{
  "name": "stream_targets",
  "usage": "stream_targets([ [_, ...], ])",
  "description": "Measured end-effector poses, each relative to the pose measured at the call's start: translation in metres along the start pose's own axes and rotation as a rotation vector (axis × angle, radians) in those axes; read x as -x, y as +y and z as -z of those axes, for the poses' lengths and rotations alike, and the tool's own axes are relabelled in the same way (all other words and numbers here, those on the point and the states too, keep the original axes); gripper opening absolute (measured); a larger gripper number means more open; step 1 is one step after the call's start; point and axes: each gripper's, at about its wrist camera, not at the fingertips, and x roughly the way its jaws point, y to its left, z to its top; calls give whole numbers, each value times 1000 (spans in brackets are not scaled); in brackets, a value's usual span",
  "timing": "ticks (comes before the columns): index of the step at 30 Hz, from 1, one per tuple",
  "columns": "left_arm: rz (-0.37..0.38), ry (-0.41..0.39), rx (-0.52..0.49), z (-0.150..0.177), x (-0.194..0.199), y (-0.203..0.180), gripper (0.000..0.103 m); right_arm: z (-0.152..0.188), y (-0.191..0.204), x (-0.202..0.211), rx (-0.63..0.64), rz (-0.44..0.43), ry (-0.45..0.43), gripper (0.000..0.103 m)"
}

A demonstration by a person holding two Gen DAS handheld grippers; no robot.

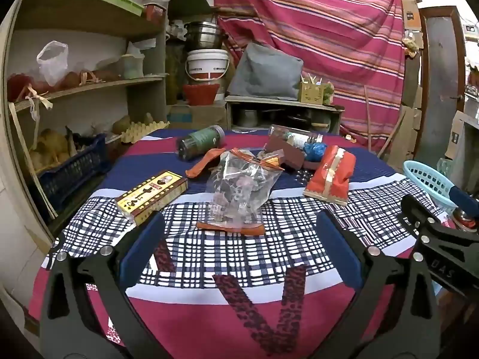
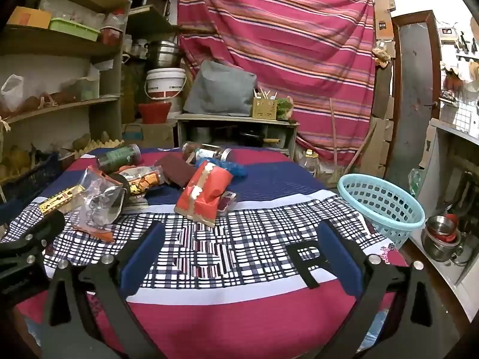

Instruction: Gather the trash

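Trash lies in a heap across the far half of the cloth-covered table [image 1: 239, 314]: a clear plastic bag [image 1: 239, 188], a yellow-brown box [image 1: 151, 196], a red-and-gold packet [image 1: 330, 176], a dark jar [image 1: 200, 143] on its side, a blue wad [image 1: 314, 151]. A light-blue basket [image 2: 380, 206] stands at the table's right edge. My left gripper [image 1: 239, 248] hovers open over the checked cloth, just short of the clear bag. My right gripper [image 2: 239, 248] is open too, short of the red packet [image 2: 205, 196], with the basket to its right. Nothing sits between either pair of fingers.
Shelves [image 1: 83, 86] with a blue crate [image 1: 71, 170] crowd the left. A striped red curtain [image 1: 314, 45], a white bucket [image 1: 206, 64] and a low cabinet [image 1: 281, 110] stand behind the table. Steel pots [image 2: 440, 236] sit low on the right.
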Motion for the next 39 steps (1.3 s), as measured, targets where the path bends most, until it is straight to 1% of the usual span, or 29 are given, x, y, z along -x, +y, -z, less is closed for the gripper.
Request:
stream_targets([
  [6,17,21,15,-4,-1,2,98,1,-4,-5,-12,-3,5,99],
  [7,15,20,15,-3,0,3,98,1,-6,-2,-6,-2,-9,99],
  [16,8,8,15,-1,0,1,98,1,-4,0,3,1,-21,99],
  [39,-3,7,16,-1,-1,8,98,2,-3,-1,13,0,-19,99],
])
